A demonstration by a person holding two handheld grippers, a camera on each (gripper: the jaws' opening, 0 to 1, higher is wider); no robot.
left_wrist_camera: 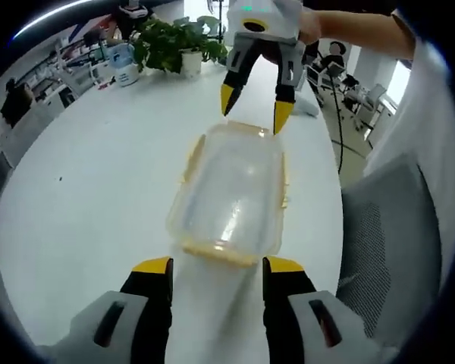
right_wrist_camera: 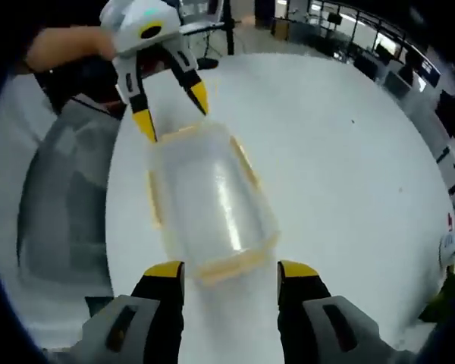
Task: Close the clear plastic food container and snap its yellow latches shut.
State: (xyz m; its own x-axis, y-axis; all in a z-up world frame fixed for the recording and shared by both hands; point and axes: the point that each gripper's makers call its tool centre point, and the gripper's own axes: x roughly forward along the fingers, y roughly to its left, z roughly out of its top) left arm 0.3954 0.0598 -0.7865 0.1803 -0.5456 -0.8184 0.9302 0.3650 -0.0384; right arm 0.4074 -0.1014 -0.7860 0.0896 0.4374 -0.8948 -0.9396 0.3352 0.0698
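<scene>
A clear plastic food container with its lid on lies on the white round table. Yellow latches run along its ends and sides; I cannot tell whether they are snapped down. My left gripper stands open just short of the container's near end. Opposite it, my right gripper hangs open over the far end, its yellow fingertips close to the rim. In the right gripper view the same container lies between my right gripper and my left gripper, both with jaws apart and holding nothing.
A potted plant and small items stand at the table's far edge. A grey mesh office chair sits close to the table edge beside the container, also seen as a chair. A person's hand holds the right gripper.
</scene>
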